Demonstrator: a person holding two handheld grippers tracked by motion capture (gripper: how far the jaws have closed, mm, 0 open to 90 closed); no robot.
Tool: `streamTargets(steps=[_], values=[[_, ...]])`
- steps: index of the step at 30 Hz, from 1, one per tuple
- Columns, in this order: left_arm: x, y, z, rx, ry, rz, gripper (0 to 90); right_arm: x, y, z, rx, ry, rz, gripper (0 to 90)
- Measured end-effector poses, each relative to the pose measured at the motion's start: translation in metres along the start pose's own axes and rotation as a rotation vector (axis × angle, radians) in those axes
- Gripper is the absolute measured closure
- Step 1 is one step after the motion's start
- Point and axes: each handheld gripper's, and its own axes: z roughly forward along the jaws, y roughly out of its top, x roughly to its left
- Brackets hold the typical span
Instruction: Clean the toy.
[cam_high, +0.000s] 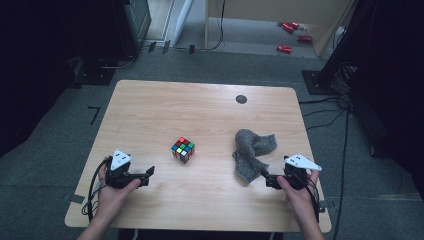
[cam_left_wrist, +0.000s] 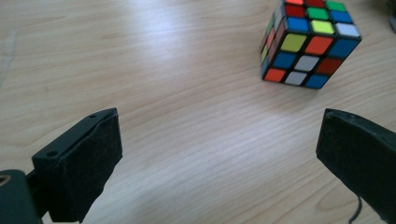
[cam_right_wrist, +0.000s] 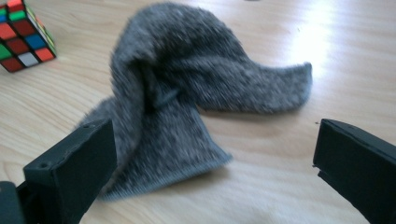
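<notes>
From my seat above, I have the left claw (cam_high: 148, 175) low on the bench (cam_high: 150, 107) at about eight o'clock from the middle, and the right claw (cam_high: 266, 178) at about four o'clock. Both point inward, toward each other.

My left claw is released: in the left gripper view its two black jaws stand wide apart with bare wood between them. The puzzle cube (cam_left_wrist: 308, 43) sits ahead of it toward one o'clock, near but apart from the jaws. In the high view the cube (cam_high: 183, 150) rests close to the middle of the bench, one corner turned toward me, roughly between the two claws and a little farther up.

My right claw is released too, nothing pressed between its jaws. The grey cloth (cam_right_wrist: 187, 93) lies crumpled right in front of it; the near hem reaches past the left jaw in the right gripper view, though I cannot tell whether it touches. In the high view the cloth (cam_high: 252, 150) lies at three o'clock from the cube, well apart from it. A small dark disc (cam_high: 241, 99) is set in the bench at one o'clock.
</notes>
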Motion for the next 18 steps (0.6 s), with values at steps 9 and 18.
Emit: streamTargets(steps=[9, 18], values=[[0.016, -0.023, -0.008, 0.044, 0.028, -0.015, 1.1, -0.016, -0.018, -0.011, 0.036, -0.036, 0.021, 0.0], [0.034, -0.041, -0.016, 0.09, 0.073, -0.031, 1.1, -0.027, -0.034, -0.017, 0.069, -0.072, 0.036, 0.0]])
